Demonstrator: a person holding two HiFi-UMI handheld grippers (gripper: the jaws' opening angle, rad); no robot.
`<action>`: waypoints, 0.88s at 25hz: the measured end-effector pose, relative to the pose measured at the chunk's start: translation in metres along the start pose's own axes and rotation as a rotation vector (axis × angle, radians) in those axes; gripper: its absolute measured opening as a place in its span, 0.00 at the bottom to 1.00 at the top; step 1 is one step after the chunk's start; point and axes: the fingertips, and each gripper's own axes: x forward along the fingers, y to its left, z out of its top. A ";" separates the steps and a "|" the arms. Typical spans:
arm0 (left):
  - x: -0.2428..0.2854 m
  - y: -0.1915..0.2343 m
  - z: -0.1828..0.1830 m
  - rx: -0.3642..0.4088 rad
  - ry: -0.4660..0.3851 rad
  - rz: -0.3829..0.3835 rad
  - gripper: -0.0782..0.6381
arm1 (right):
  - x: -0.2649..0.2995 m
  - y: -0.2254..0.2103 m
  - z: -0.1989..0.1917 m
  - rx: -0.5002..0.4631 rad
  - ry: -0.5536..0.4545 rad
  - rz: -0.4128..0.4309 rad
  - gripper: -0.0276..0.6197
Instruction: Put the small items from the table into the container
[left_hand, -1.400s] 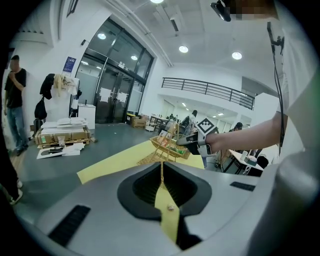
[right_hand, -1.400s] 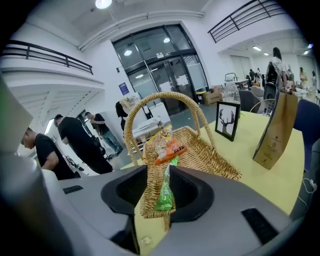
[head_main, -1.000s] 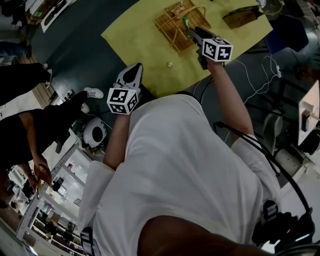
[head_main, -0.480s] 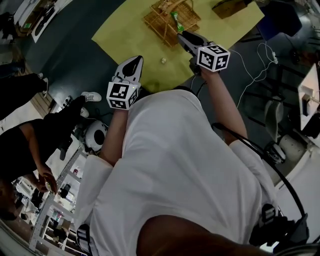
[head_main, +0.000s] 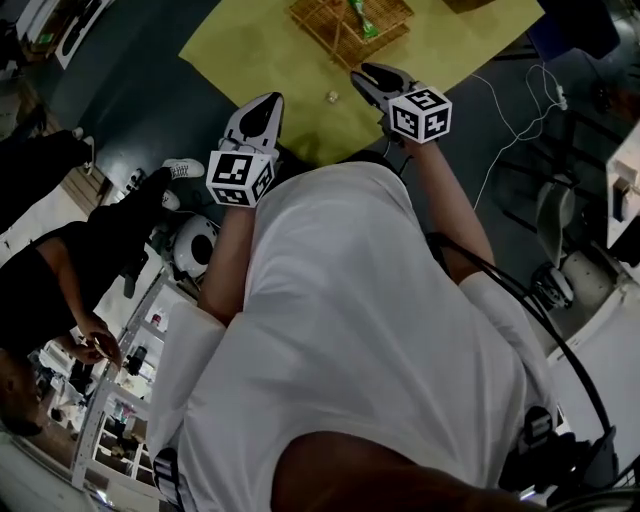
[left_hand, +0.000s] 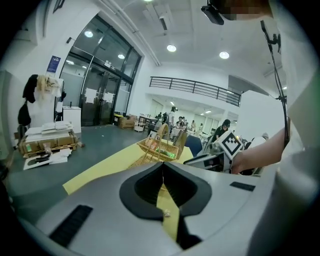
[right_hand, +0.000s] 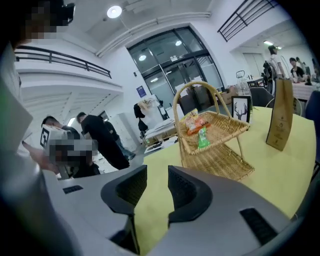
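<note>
A two-tier wicker basket (head_main: 347, 22) stands on the yellow table (head_main: 255, 50), with a green packet (head_main: 362, 18) in its top tray. The right gripper view shows the basket (right_hand: 220, 145) ahead holding the green packet (right_hand: 202, 138) and an orange packet (right_hand: 192, 122). A small pale item (head_main: 331, 97) lies on the table between both grippers, and shows below the left jaws (left_hand: 167, 213). My left gripper (left_hand: 163, 165) is shut and empty, near the table's front edge (head_main: 266, 102). My right gripper (right_hand: 156, 176) is open with nothing between its jaws, short of the basket (head_main: 364, 74).
A brown upright card (right_hand: 280, 119) stands on the table right of the basket. Cables trail over the dark floor (head_main: 520, 130) at the right. People stand at the left beyond the table (head_main: 60, 260), near shelving and boxes.
My right gripper has drawn back from the basket toward the table's near edge, jaws still apart. The green packet stays in the basket. The left gripper has hardly shifted.
</note>
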 end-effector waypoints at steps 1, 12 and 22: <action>-0.003 0.001 -0.001 -0.011 0.001 0.003 0.12 | 0.005 -0.002 -0.009 -0.019 0.018 -0.010 0.25; -0.061 0.001 -0.009 -0.075 0.021 0.071 0.12 | 0.063 0.006 -0.126 -0.235 0.288 -0.028 0.27; -0.067 0.006 -0.043 -0.106 0.096 0.128 0.12 | 0.107 -0.008 -0.182 -0.320 0.458 0.016 0.37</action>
